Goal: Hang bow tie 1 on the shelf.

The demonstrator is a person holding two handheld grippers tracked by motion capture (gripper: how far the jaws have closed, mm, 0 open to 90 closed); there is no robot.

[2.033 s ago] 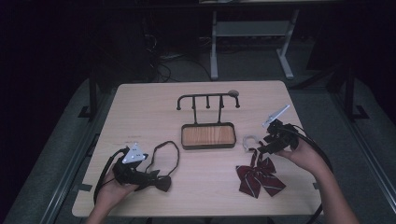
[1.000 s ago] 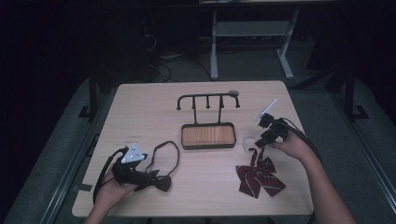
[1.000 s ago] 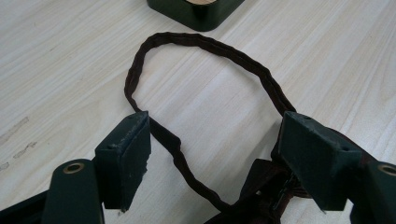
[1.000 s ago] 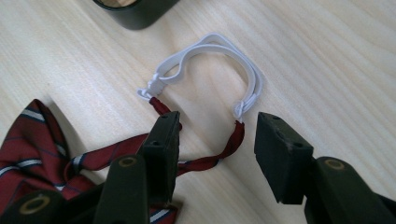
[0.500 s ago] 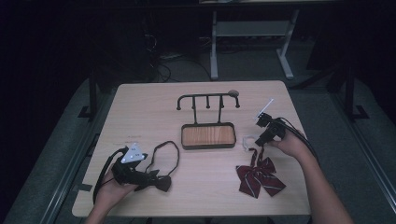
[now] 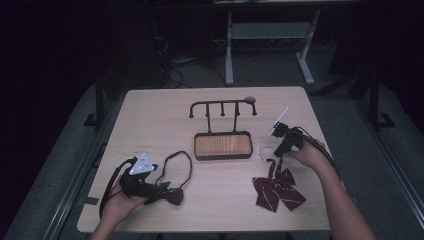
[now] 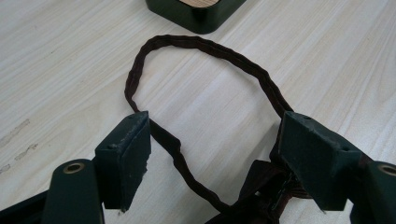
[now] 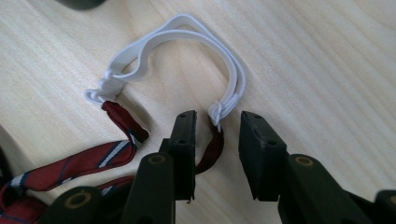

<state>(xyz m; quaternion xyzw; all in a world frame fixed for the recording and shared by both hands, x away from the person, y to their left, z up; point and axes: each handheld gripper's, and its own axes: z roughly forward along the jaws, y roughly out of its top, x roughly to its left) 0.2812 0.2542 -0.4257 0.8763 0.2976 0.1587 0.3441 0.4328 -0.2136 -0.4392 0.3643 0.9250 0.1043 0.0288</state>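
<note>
- Table (image 6: 150, 115): pale wood top, dark surroundings behind it in the high view.
- Stand (image 6: 222, 130): a dark metal rack with short pegs rising from a wood-lined tray, near the middle of the table; a corner of its tray shows at the top of the left gripper view (image 7: 196, 11).
- Left gripper (image 6: 159, 189): lies low at the near left of the table in the person's left hand (image 6: 117, 200), a grey three-cornered plate on top. Its jaws stand wide apart, gripping nothing.
- Black bow tie (image 6: 172, 194): just in front of the left gripper; its dark neck strap (image 7: 196, 46) loops across the wood between the spread jaws, and the bow bunches against the right-hand jaw.
- Right gripper (image 6: 280, 150): held in the right hand (image 6: 307, 155) at the right of the table, tilted down. Its jaws are partly open with a gap between them, clamping nothing.
- Red striped bow tie (image 6: 277, 190): flat on the table near the right gripper. Its white elastic loop (image 8: 187, 32) arcs ahead of the jaws, and one knotted end with its dark red tab (image 8: 212, 144) sits in the gap between them.
</note>
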